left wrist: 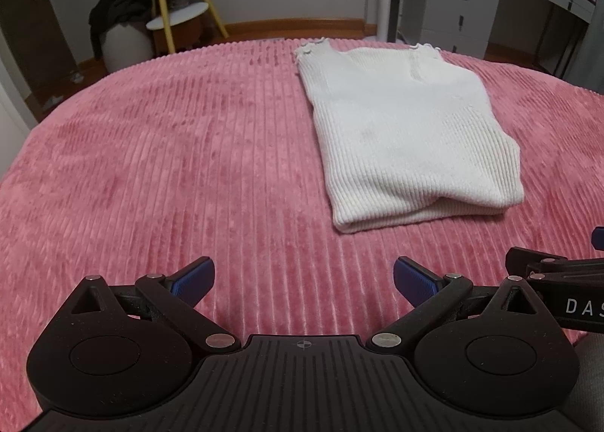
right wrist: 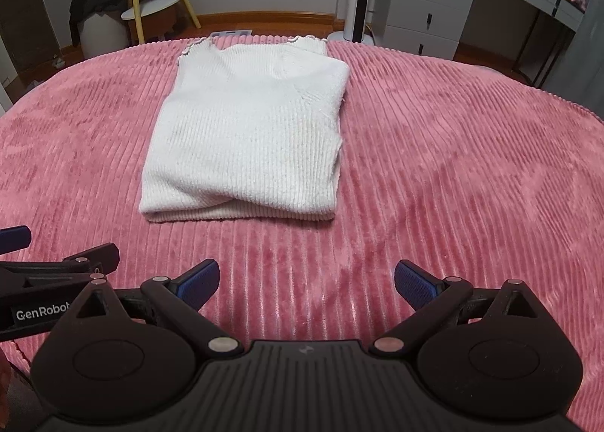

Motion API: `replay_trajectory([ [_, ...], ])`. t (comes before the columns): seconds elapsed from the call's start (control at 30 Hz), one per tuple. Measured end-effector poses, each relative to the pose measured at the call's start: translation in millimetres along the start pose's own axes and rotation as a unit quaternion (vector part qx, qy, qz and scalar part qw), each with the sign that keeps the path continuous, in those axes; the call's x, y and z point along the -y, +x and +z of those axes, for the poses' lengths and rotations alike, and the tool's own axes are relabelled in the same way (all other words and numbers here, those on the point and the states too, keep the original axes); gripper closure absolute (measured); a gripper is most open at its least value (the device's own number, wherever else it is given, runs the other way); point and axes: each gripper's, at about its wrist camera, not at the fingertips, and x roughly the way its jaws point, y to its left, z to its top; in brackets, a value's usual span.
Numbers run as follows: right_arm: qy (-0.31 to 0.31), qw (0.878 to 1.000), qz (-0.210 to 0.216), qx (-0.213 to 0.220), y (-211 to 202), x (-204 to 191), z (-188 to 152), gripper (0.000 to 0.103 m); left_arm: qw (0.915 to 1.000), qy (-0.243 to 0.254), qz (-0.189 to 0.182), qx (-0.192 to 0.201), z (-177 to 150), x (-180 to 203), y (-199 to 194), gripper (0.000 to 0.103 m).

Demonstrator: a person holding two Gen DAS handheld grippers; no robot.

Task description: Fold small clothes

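Bare pink corduroy bedspread [left wrist: 158, 152] is left open between both spread tools and the folded white knit top [right wrist: 245, 137]. The left tool [left wrist: 304, 281] is flanked closely by the right tool [right wrist: 306, 283].

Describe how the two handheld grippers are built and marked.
Both the left gripper and right gripper are matte black, with ribbed centre plates, round side housings, silver pivot pins and blue textured pads on the jaws. White lettering marks their sides. No cables or sleeves show.

white ribbed top [right wrist: 245, 137] lies folded flat.
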Motion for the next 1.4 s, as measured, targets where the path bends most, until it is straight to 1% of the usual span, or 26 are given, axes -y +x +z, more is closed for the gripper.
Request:
replay_trajectory([
  [0.43,0.009,1.0,0.001,0.0,-0.3,3.0,1.9,0.004,1.0,0.005,-0.001,-0.003,1.0,2.3,1.0,0.0],
  [0.87,0.014,1.0,0.011,0.004,-4.2,5.0,2.8,0.004,1.0,0.004,-0.006,0.002,1.0,2.7,-2.9,0.0],
  [1.4,0.021,1.0,0.011,0.005,-4.1,7.5,1.8,0.004,1.0,0.002,-0.004,0.003,1.7,1.9,-2.1,0.0],
])
